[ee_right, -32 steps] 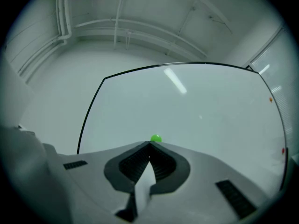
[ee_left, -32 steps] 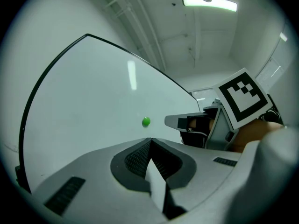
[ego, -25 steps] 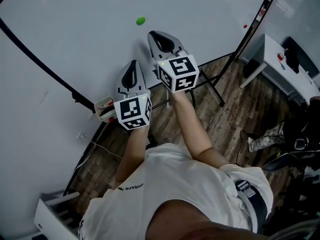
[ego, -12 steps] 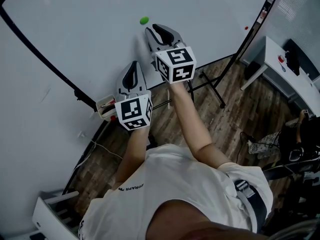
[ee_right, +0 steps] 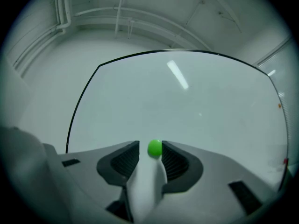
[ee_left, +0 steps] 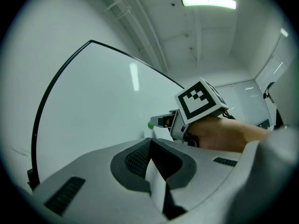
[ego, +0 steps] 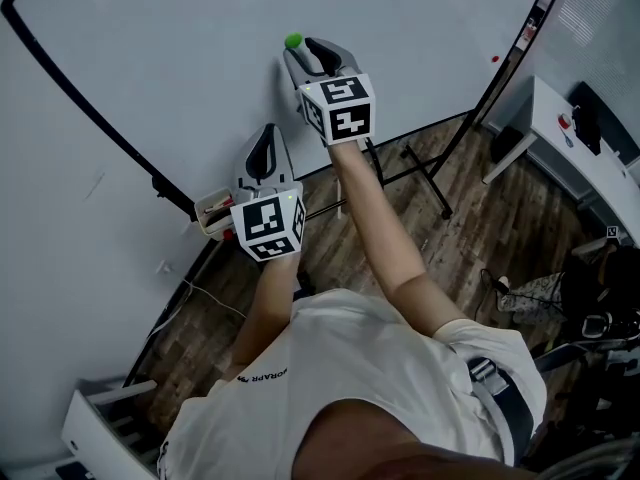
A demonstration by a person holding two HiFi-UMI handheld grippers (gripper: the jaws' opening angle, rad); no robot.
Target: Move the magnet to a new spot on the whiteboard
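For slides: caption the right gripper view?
Right claw, jaws just opened, flanking a small round green magnet on the white whiteboard.

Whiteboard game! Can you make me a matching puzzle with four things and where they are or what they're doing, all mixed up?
Things:
1. green magnet
2. left gripper
3. right gripper
4. white desk

Places and states:
A. jaws shut, nothing between them
B. standing to the right of the whiteboard
C. on the whiteboard, between two jaws
D. jaws apart around the magnet

Pairs: 1-C, 2-A, 3-D, 4-B.

The right gripper's jaws have just been opening, with the magnet between them.
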